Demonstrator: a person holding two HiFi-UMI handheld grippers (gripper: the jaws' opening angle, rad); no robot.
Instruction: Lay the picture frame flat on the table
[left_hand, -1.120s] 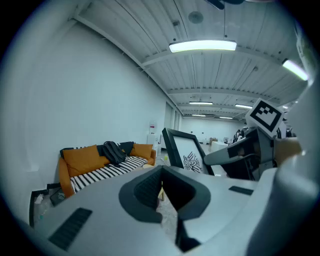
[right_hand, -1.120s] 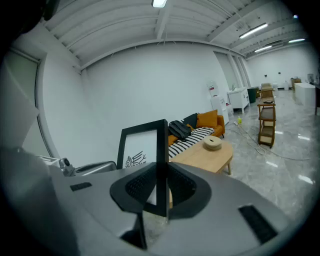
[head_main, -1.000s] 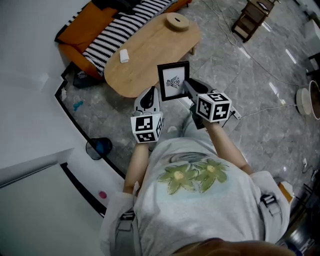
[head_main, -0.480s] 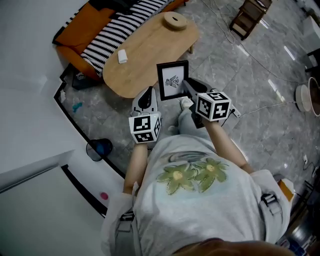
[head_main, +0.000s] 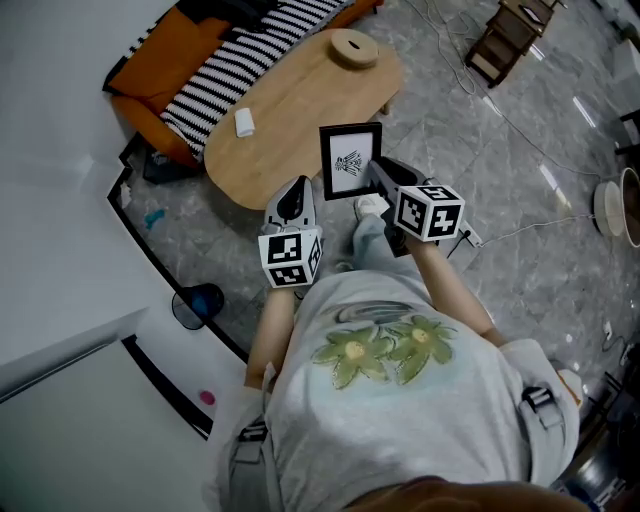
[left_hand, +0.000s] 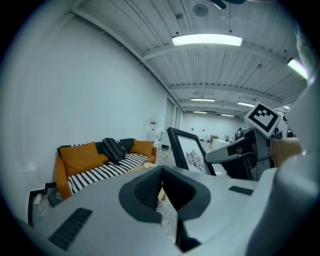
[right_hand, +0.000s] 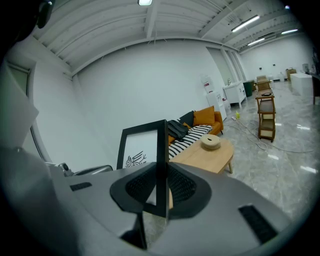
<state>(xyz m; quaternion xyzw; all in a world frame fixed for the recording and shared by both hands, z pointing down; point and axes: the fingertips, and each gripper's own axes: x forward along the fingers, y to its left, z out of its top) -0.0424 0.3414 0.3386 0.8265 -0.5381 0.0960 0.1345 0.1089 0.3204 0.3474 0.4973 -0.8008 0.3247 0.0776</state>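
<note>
A black picture frame with a white print hangs upright in the air near the wooden table. My right gripper is shut on its right edge. The right gripper view shows that edge of the picture frame pinched between the jaws of my right gripper. My left gripper is shut and empty, just left of the frame and apart from it. In the left gripper view the picture frame stands to the right of my left gripper.
On the table lie a small white block and a round wooden disc. An orange sofa with a striped cushion stands behind it. A wooden step stool and cables are on the grey floor at the right.
The frame and both grippers have stayed almost still; the view has shifted slightly as the person moves closer to the table.
</note>
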